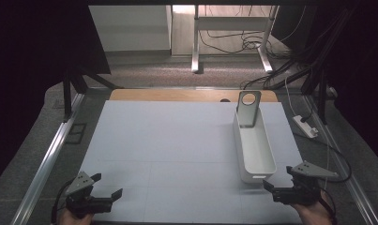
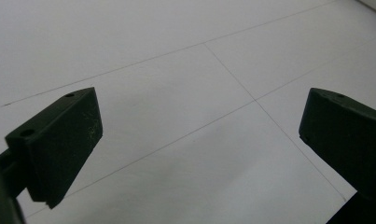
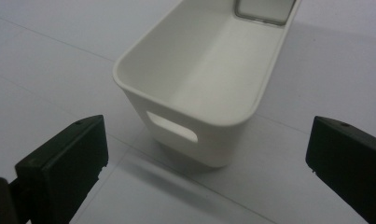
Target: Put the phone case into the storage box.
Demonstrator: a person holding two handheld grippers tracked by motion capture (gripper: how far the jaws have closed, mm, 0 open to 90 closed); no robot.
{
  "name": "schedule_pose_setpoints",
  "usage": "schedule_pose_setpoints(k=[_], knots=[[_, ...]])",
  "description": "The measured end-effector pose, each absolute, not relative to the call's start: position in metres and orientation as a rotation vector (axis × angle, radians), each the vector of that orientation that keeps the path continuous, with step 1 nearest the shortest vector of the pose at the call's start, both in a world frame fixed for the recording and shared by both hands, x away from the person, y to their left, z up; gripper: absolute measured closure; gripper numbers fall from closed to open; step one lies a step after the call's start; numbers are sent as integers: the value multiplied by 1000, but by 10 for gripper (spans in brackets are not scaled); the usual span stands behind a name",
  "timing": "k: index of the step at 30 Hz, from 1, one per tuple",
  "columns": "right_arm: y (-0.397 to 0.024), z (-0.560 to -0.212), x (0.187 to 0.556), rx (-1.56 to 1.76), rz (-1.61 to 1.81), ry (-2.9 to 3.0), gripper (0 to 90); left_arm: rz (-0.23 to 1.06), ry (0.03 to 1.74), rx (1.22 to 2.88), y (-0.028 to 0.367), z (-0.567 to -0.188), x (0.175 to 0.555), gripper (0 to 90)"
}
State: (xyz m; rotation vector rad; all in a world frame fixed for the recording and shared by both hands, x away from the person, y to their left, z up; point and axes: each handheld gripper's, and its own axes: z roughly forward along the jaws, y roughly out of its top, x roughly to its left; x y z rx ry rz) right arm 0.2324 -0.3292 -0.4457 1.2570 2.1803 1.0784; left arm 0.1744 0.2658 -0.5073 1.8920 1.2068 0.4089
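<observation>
White bin (image 1: 256,154) stands on the table's (image 1: 177,140) right side, a grey stand (image 1: 248,108) leaning at its far end. Your left gripper (image 1: 107,185) and right gripper (image 1: 278,180) gape wide, empty.

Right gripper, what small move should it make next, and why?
Probably ease the right gripper forward toward the white bin. Its jaws stand wide apart and hold nothing, and the bin's near end with the handle slot sits just ahead between them, untouched.
</observation>
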Motion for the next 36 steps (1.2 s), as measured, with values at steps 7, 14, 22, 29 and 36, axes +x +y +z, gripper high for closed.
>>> schedule_pose_setpoints(k=[7, 14, 22, 29, 36], knots=[[-337, -453, 223, 1283, 1055, 2163, 0, 408, 1210, 1889, 266, -507, 174, 2], [-342, -459, 217, 1303, 1030, 2153, 0, 409, 1208, 1890, 266, -507, 174, 3], [-345, -465, 211, 1307, 994, 2150, 0, 408, 1209, 1888, 267, -507, 174, 2], [-348, -470, 211, 1349, 949, 2150, 0, 404, 1217, 1884, 267, -508, 174, 1], [-347, -472, 213, 1356, 914, 2172, 0, 397, 1222, 1876, 267, -507, 175, 0]])
